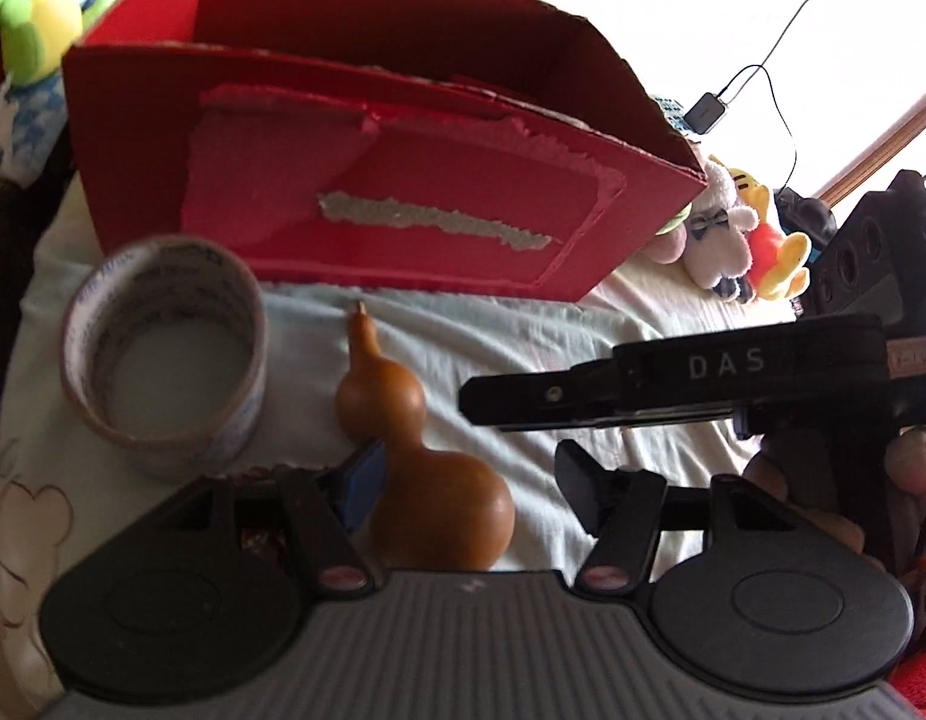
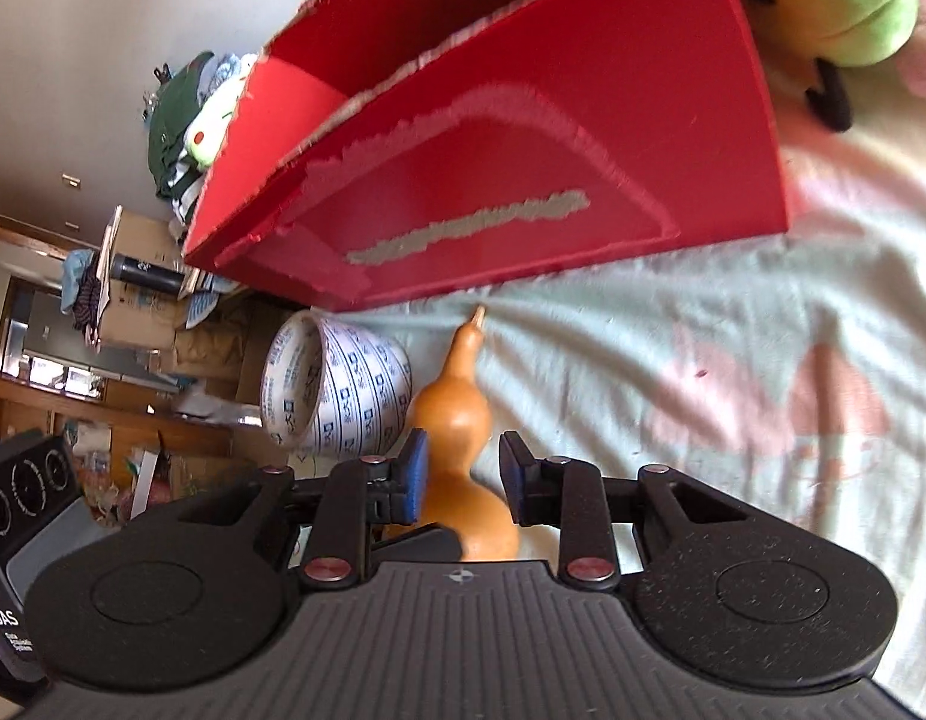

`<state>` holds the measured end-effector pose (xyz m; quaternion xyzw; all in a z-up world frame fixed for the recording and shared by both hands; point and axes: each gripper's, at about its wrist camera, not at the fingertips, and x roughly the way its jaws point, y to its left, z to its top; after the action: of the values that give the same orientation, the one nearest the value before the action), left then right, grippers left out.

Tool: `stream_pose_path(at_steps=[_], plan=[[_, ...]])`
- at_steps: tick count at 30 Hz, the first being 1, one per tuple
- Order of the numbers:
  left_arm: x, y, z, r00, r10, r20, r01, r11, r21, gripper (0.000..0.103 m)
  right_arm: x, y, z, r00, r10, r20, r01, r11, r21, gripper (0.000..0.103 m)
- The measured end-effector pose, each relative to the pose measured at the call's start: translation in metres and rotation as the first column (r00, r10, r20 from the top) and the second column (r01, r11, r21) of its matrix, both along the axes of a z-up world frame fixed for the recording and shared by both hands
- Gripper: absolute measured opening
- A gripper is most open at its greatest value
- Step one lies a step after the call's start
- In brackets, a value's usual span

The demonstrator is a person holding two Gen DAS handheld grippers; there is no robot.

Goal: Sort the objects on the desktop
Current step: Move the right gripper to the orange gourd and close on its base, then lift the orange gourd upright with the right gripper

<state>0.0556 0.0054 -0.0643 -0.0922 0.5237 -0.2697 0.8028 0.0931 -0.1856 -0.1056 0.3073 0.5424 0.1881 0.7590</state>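
A brown gourd (image 2: 463,420) lies on a pale cloth-covered counter (image 2: 673,360), its stem pointing at a torn red cardboard box (image 2: 523,150). A roll of printed tape (image 2: 337,396) lies just beside it. The right claw (image 2: 463,468) straddles the gourd's narrow waist — pads close on either side, but contact cannot be told. The left claw (image 1: 469,480) stands spread around the fat lower bulb. Best to pinch at the waist, where the smooth shell cannot slip — then lift clear of the tape.

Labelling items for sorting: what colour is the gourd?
Orange-brown gourd, clearest in the right wrist view.
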Motion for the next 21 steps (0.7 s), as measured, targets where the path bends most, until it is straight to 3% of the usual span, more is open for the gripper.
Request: stream_pose_path(at_steps=[3, 7, 12, 21], plan=[[0.006, -0.005, -0.009, 1.0, 0.012, -0.015, -0.011, 0.999, 0.035, 0.064, 0.003, 0.005, -0.007, 1.0, 0.013, -0.029, -0.013, 1.0, 0.016, 0.03], [0.009, -0.007, -0.016, 0.999, 0.02, -0.033, -0.019, 0.999, 0.026, 0.064, 0.006, 0.005, -0.015, 0.998, 0.011, -0.06, -0.01, 1.0, 0.024, 0.032], [0.008, -0.011, -0.012, 1.0, 0.007, -0.004, -0.007, 1.0, 0.031, 0.066, 0.004, -0.001, -0.014, 0.998, 0.004, -0.059, -0.002, 1.0, 0.029, 0.03], [0.008, -0.053, 0.004, 0.979, -0.185, 0.09, 0.184, 0.983, 0.022, 0.067, -0.005, -0.038, -0.015, 0.991, -0.094, -0.096, 0.1, 0.993, 0.056, 0.024]])
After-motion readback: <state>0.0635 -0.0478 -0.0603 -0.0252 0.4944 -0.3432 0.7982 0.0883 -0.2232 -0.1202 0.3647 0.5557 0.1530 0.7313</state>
